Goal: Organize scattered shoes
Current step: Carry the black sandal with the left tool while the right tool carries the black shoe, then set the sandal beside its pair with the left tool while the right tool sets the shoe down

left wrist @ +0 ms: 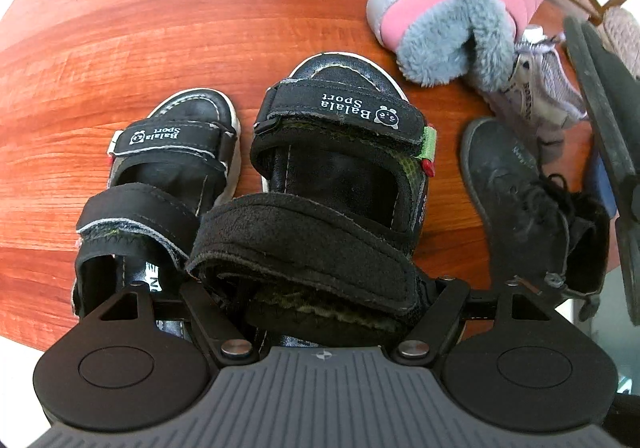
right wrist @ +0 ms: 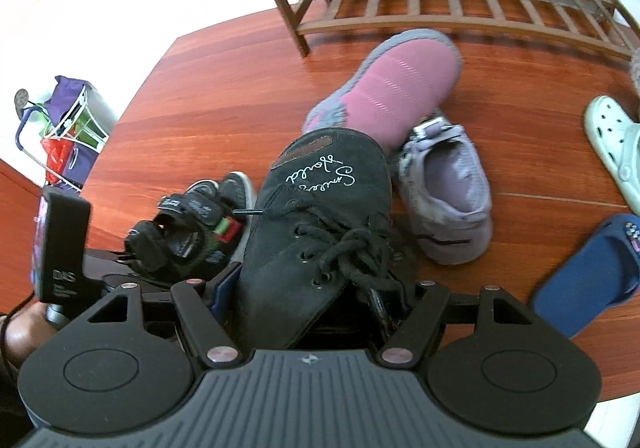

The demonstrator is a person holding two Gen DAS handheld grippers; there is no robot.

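In the left wrist view my left gripper (left wrist: pixel 320 312) is shut on the heel of a black Balala Sport sandal (left wrist: pixel 340 152). Its matching sandal (left wrist: pixel 172 168) lies close beside it on the left. In the right wrist view my right gripper (right wrist: pixel 308 312) is shut on the heel of a black lace-up shoe (right wrist: pixel 320 216), which also shows in the left wrist view (left wrist: pixel 520 200). A pink fur-lined boot (right wrist: pixel 396 96) and a lilac sneaker (right wrist: pixel 448 188) lie just beyond it. The fingertips of both grippers are hidden by the shoes.
A wooden shoe rack (right wrist: pixel 460 4) stands at the back of the red-brown wooden floor (left wrist: pixel 160 28). A white clog (right wrist: pixel 616 144) and a blue slipper (right wrist: pixel 588 276) lie to the right. A small cart with bags (right wrist: pixel 68 136) stands far left.
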